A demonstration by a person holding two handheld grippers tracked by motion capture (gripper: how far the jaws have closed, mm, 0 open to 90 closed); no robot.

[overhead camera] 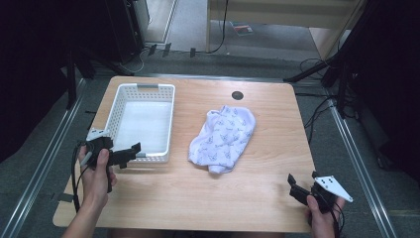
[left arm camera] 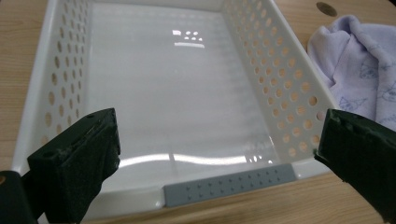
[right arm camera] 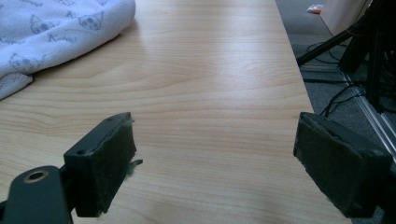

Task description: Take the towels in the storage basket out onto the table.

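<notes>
left hand-held gripper [overhead camera: 130,152]: jaws wide, empty, at white basket [overhead camera: 168,124] near rim, likely to steady it | right hand-held gripper [overhead camera: 295,184]: jaws apart, empty, over counter [overhead camera: 223,193] | crumpled cloth [overhead camera: 224,139]: mid-counter, beside basket, untouched

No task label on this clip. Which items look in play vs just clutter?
Likely in play (a guess):
- white perforated plastic basket, nothing inside
- crumpled pale lilac printed cloth, lying on the wooden table beside the basket
- left gripper open at the basket's near end
- right gripper open over bare wood

Just lying about:
- black cables on the floor
</notes>
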